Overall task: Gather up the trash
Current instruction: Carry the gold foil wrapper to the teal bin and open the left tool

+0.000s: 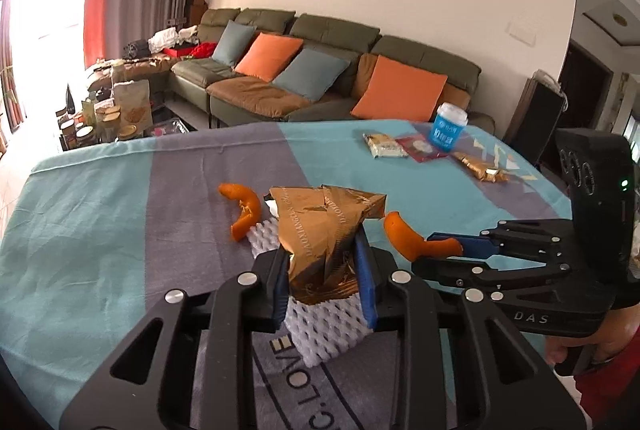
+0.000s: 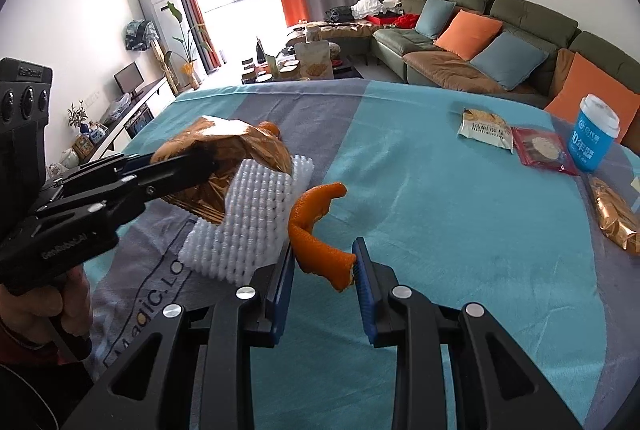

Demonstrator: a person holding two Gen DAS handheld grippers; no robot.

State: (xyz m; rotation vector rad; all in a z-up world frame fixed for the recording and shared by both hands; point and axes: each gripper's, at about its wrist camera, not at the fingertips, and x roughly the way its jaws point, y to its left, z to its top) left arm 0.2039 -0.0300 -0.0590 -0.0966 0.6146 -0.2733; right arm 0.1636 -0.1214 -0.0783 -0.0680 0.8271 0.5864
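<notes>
My left gripper [image 1: 322, 250] is shut on a crumpled gold foil wrapper [image 1: 324, 226], pinched between its blue pads just above a white foam net [image 1: 328, 326] on the striped cloth. In the right wrist view the same left gripper [image 2: 192, 158] clamps the wrapper [image 2: 224, 146] over the net [image 2: 248, 222]. A curled orange peel [image 2: 316, 250] spans my right gripper [image 2: 324, 246], which is shut on it. The left wrist view shows that peel [image 1: 404, 234] sticking out of the right gripper [image 1: 444, 250], clear of the cloth. A second orange peel [image 1: 244, 210] lies left of the wrapper.
Far right on the teal and grey tablecloth [image 1: 100, 230] stand a blue paper cup [image 2: 594, 134], a white snack packet [image 2: 486, 126], a red packet [image 2: 542, 150] and another gold wrapper [image 2: 614, 218]. A green sofa [image 1: 320, 42] with cushions runs behind the table.
</notes>
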